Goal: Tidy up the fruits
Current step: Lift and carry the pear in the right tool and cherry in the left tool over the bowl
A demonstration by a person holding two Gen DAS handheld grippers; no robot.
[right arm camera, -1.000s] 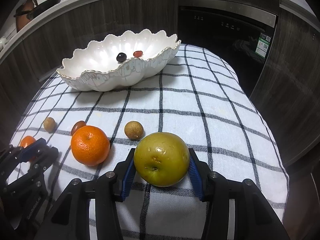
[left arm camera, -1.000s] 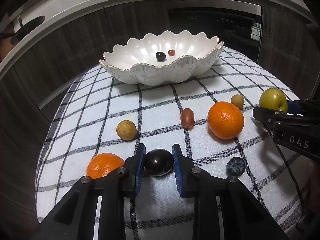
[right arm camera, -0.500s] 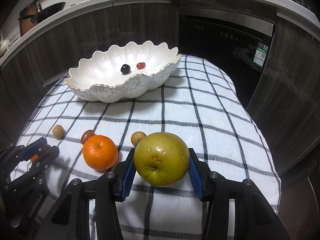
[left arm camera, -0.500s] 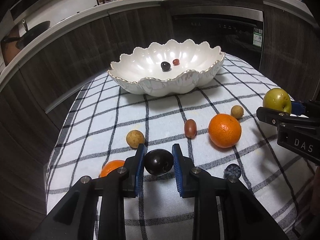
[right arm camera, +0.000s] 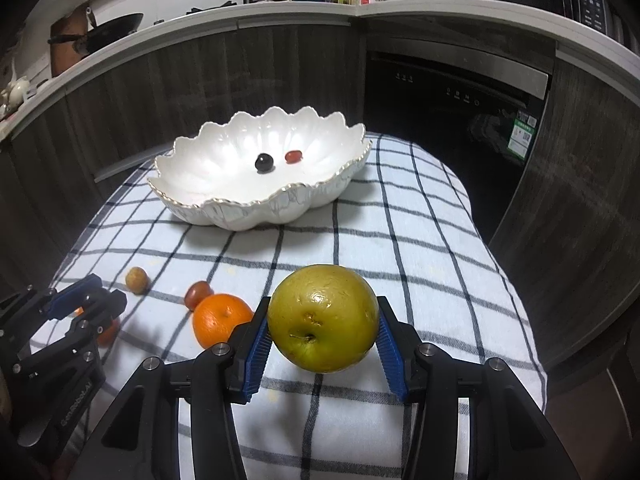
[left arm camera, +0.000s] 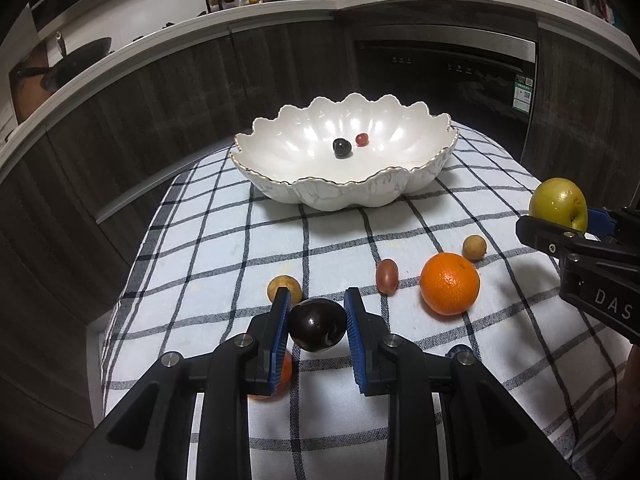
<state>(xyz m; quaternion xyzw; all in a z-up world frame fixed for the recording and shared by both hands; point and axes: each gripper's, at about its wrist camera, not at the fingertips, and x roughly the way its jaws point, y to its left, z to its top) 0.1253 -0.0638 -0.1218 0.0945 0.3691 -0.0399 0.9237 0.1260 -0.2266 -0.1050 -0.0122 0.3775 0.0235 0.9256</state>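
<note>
Jaws clamp plum (left arm camera: 317, 325), green apple (right arm camera: 323, 324).

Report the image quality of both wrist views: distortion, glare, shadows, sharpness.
Left wrist view: strong fisheye bends the counter edge into an arc, corners are black, glare brightens the white bowl, and the dark plum carries small highlights. Right wrist view: same curvature and dark corners, the green apple is sharp, and the orange casts a soft shadow on the checked cloth.
</note>
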